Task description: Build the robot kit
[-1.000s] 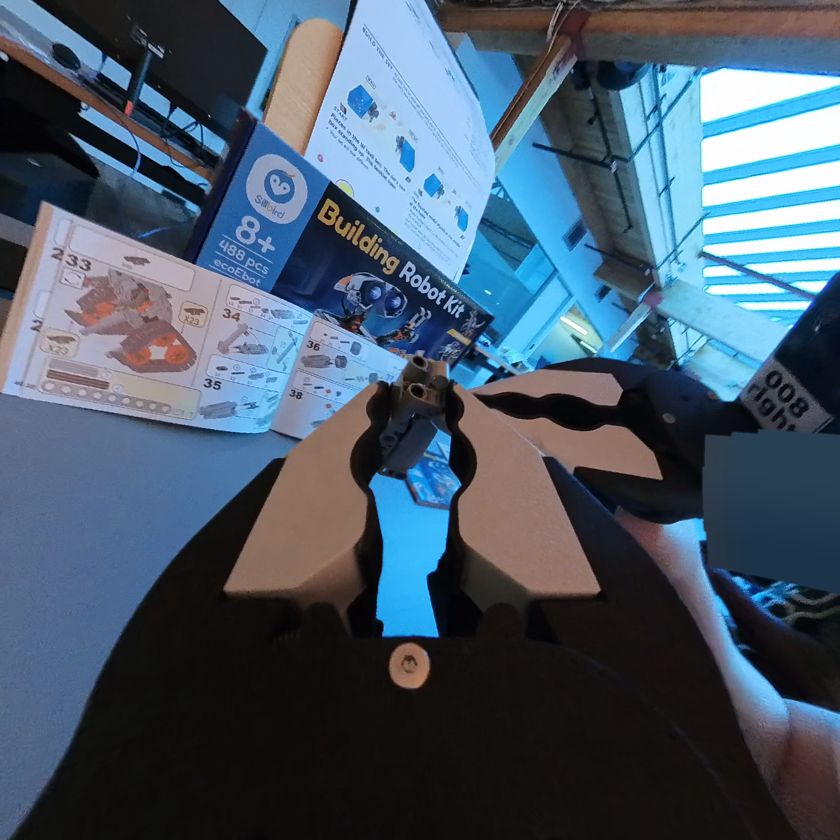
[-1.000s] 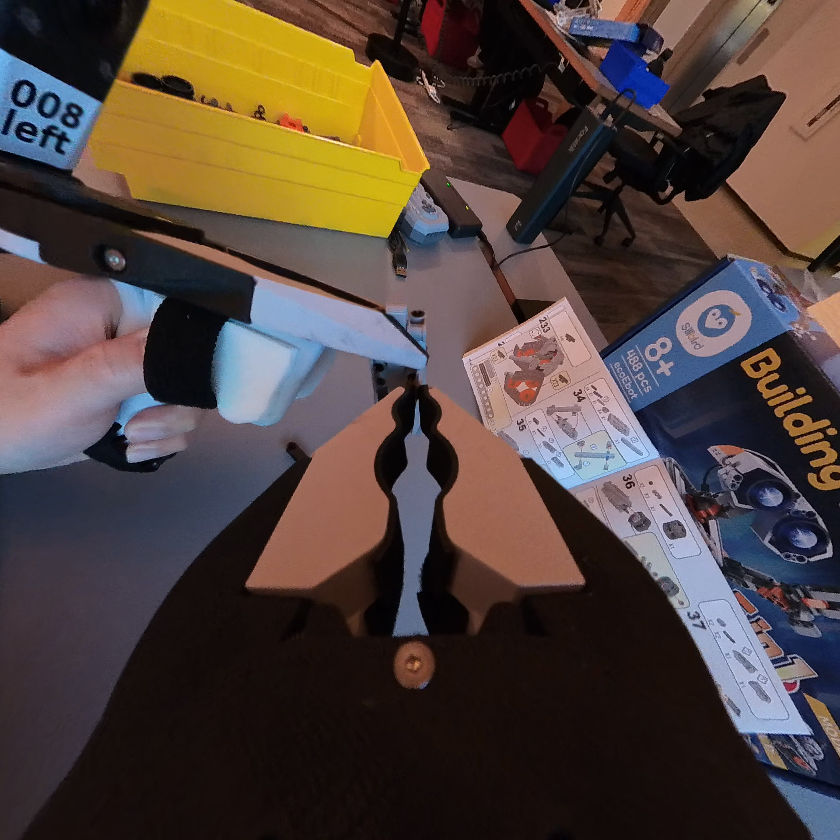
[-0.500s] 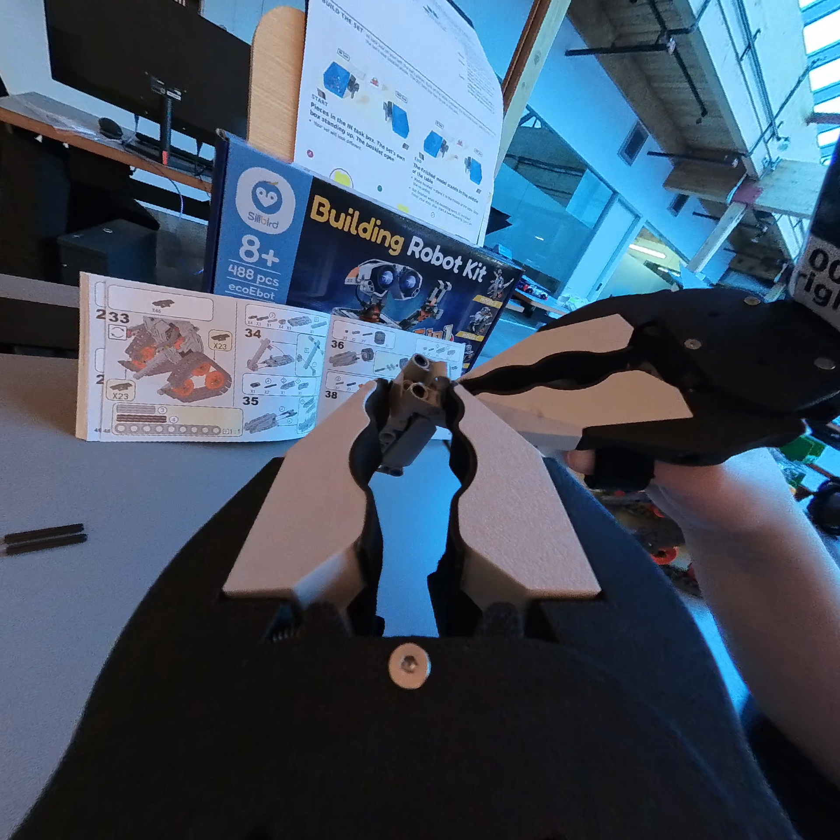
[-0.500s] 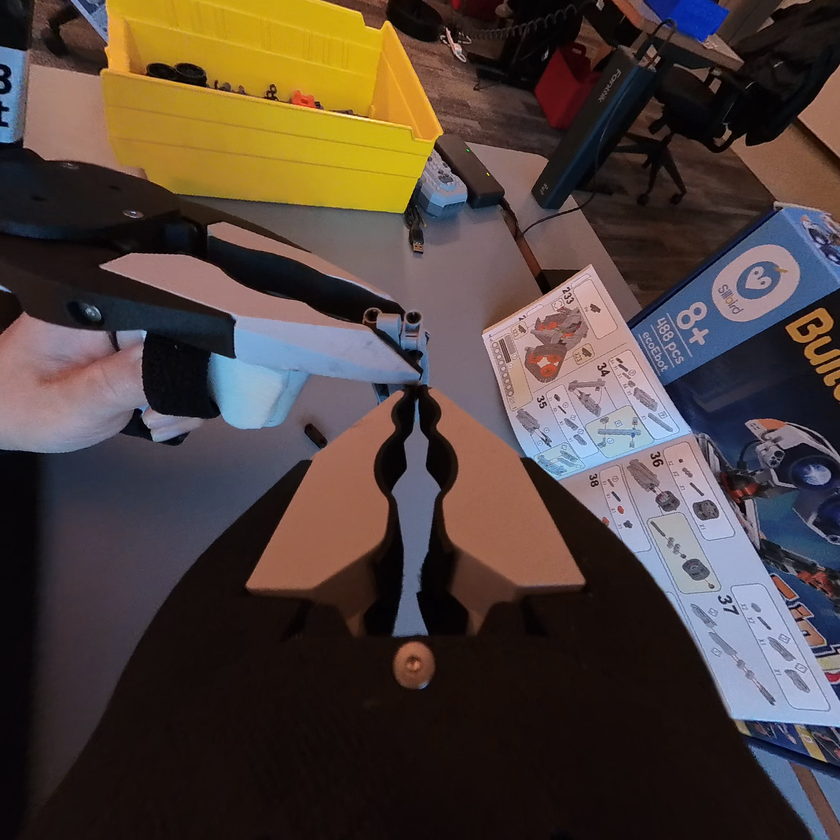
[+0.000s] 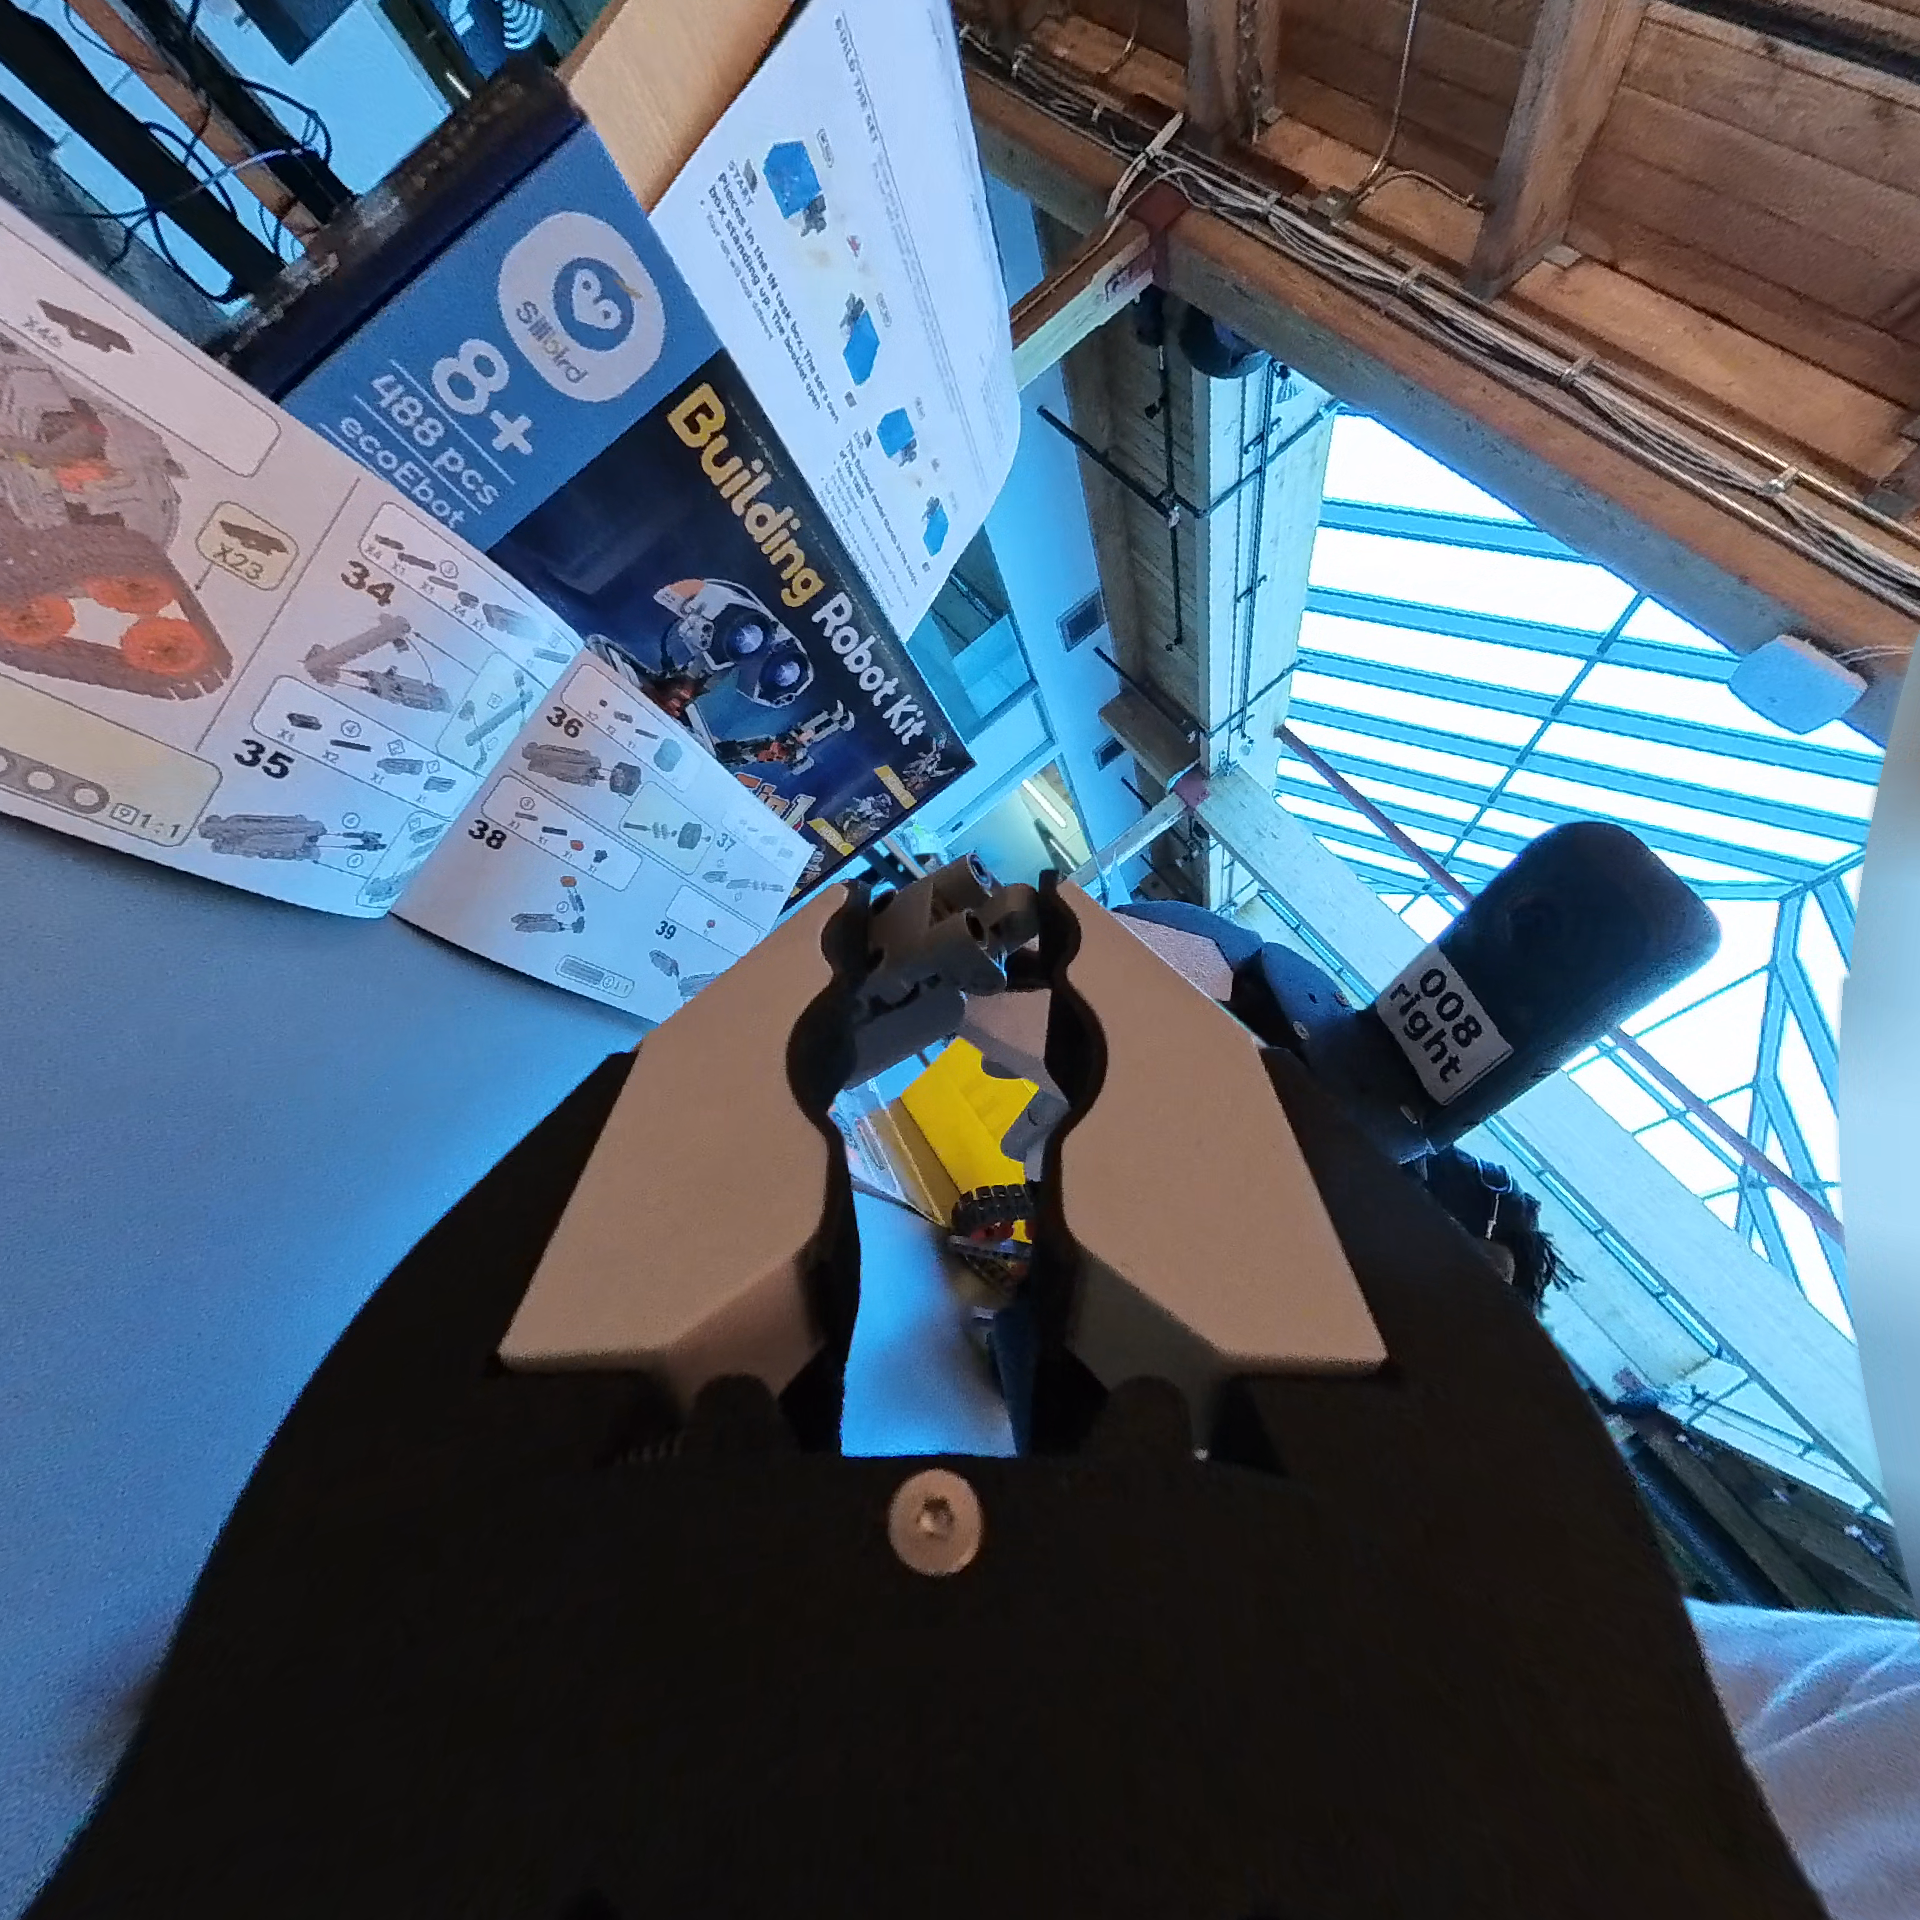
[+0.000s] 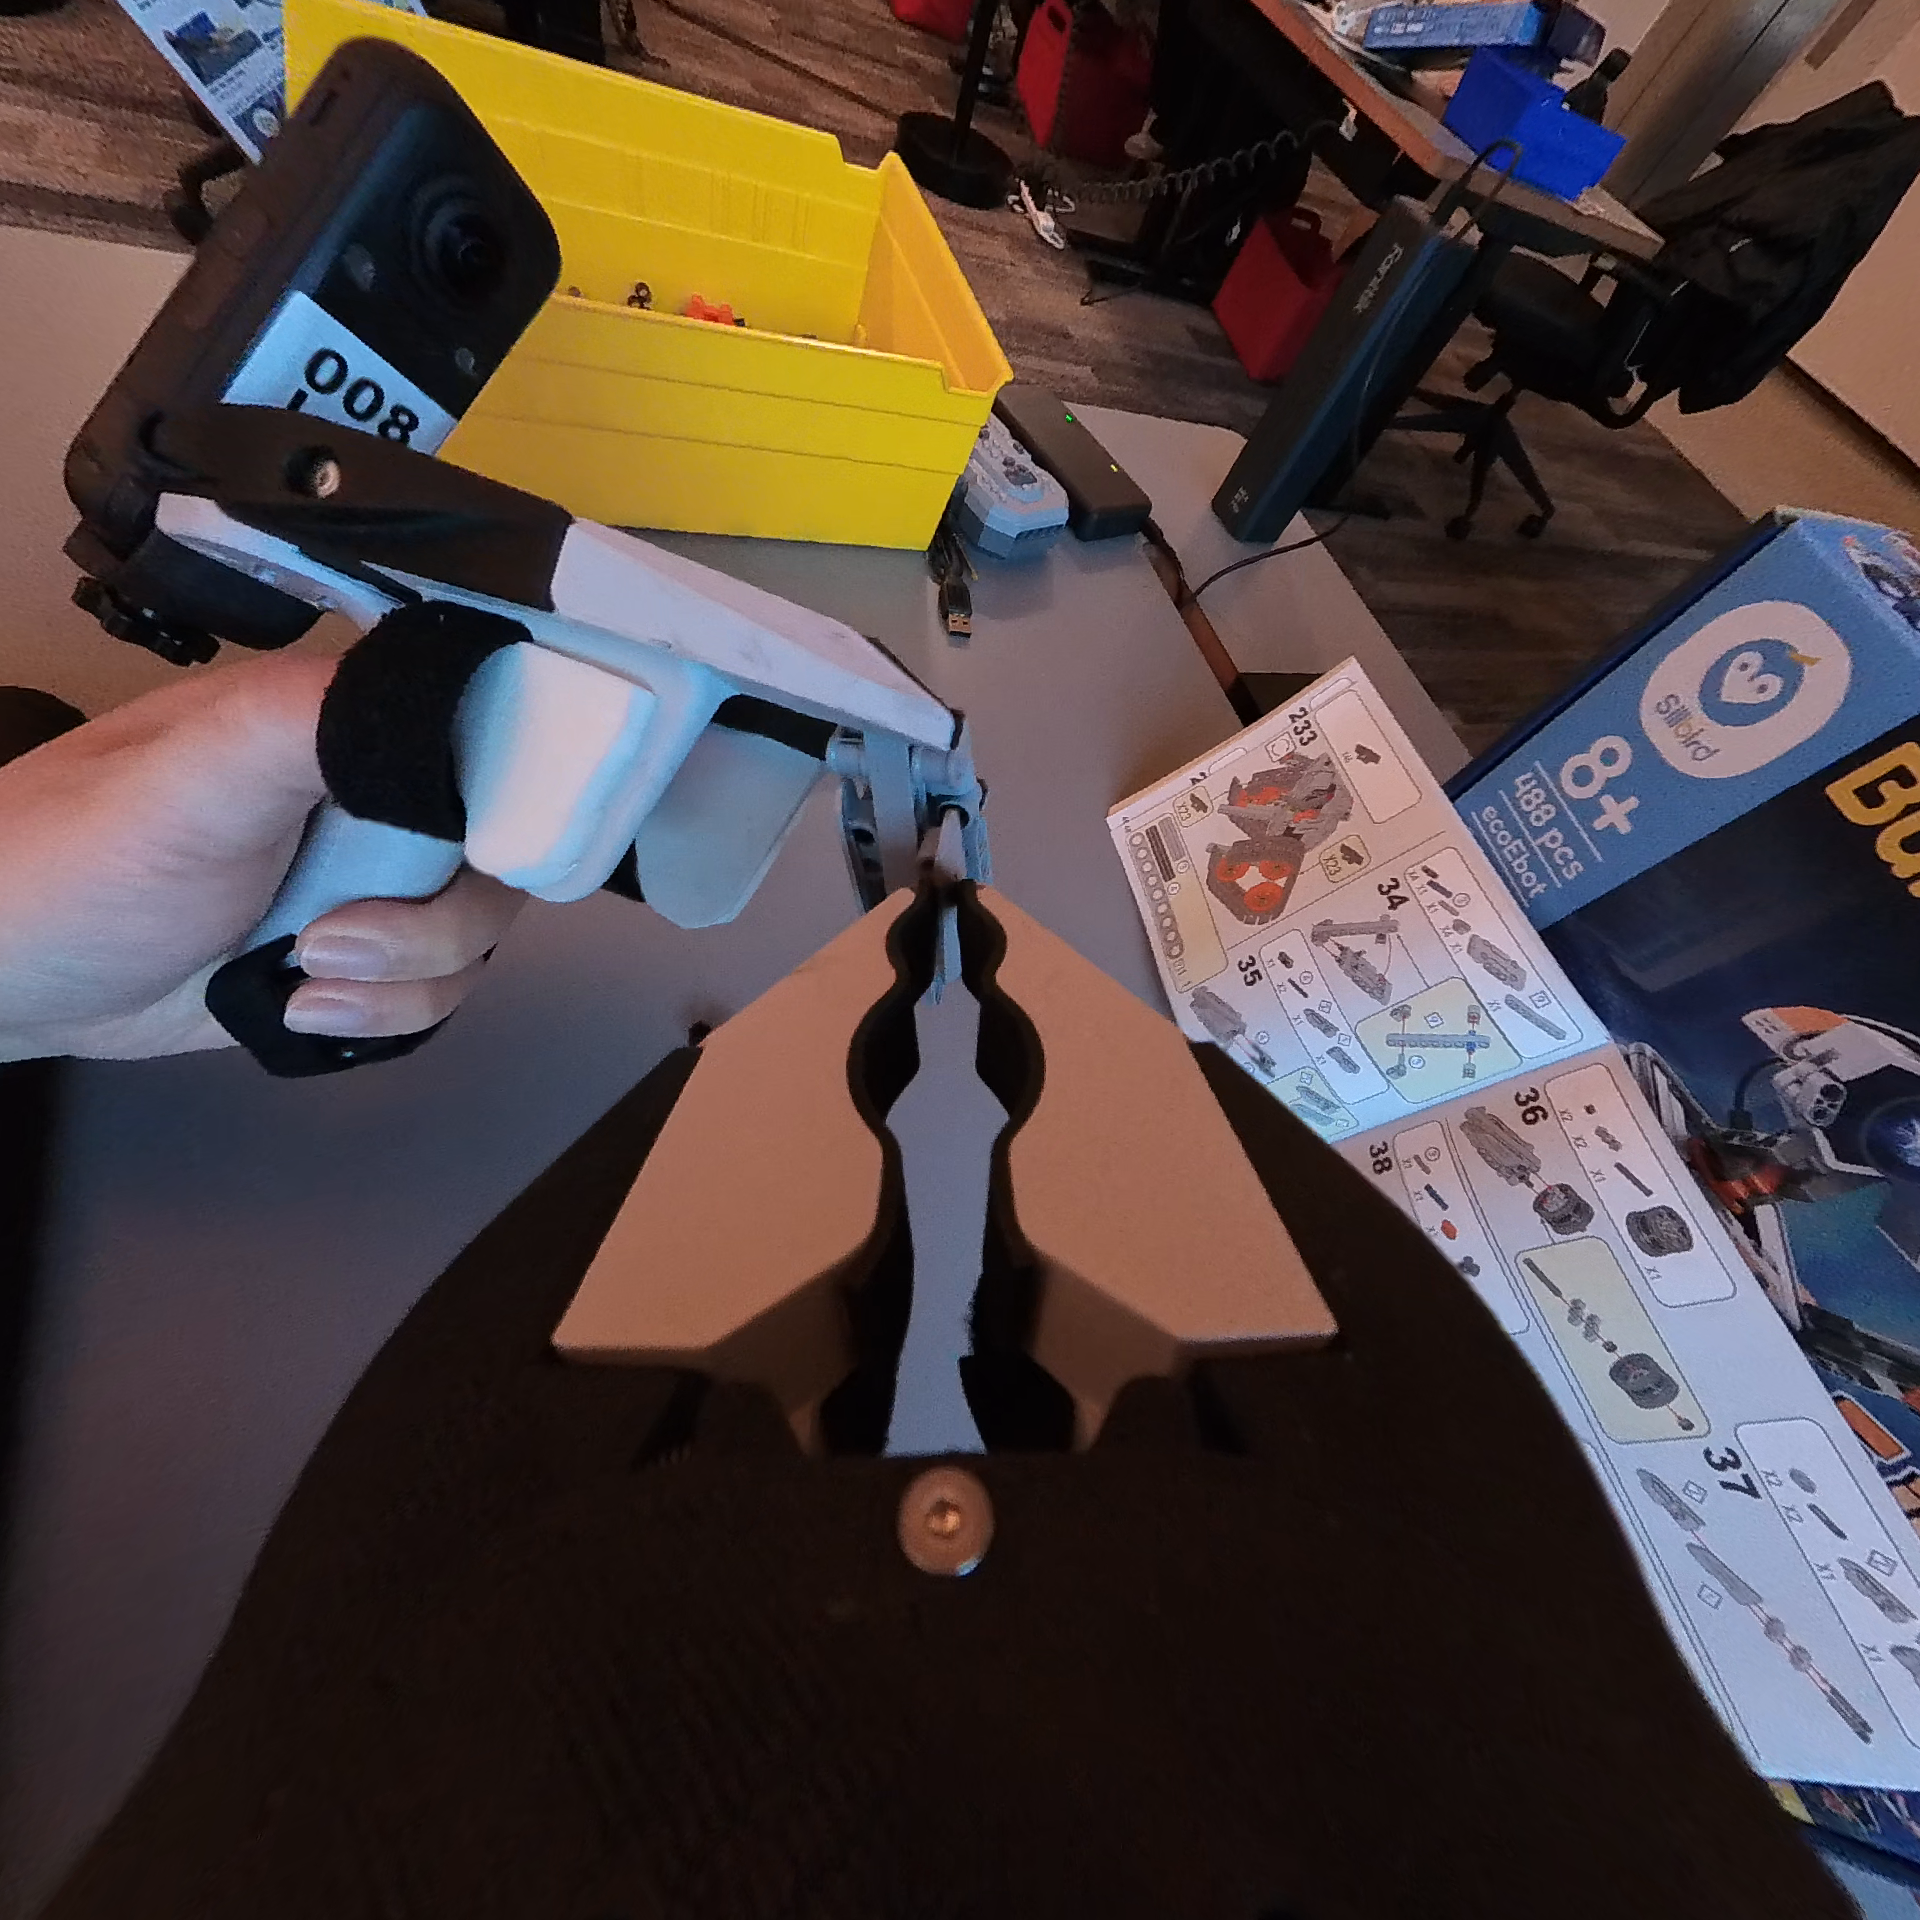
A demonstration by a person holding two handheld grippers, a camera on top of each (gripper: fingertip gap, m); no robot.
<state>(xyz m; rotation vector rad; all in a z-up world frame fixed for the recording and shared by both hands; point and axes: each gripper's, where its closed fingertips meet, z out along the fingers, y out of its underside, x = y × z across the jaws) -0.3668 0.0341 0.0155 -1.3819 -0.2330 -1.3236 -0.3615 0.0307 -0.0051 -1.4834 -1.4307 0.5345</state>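
Grey counter (image 6: 312, 1195) lower left, yellow bin (image 6: 727, 343) upper left, booklet (image 6: 1455, 1039) right. Left tongs (image 5: 940, 940) clamp grey brick assembly (image 5: 935, 951) at centre; right tongs (image 6: 940, 904) pinch thin grey pin (image 6: 945, 935) against it. Risk: misaligned push twists the assembly loose or drops the pin.

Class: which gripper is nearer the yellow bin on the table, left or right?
Left. The left gripper hovers just in front of the yellow bin; the right gripper sits farther back, behind the left one.

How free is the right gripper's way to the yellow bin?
Likely not free: the left gripper, shut on a grey part, hangs between the bin and the right gripper, whose fingers pinch a pin.
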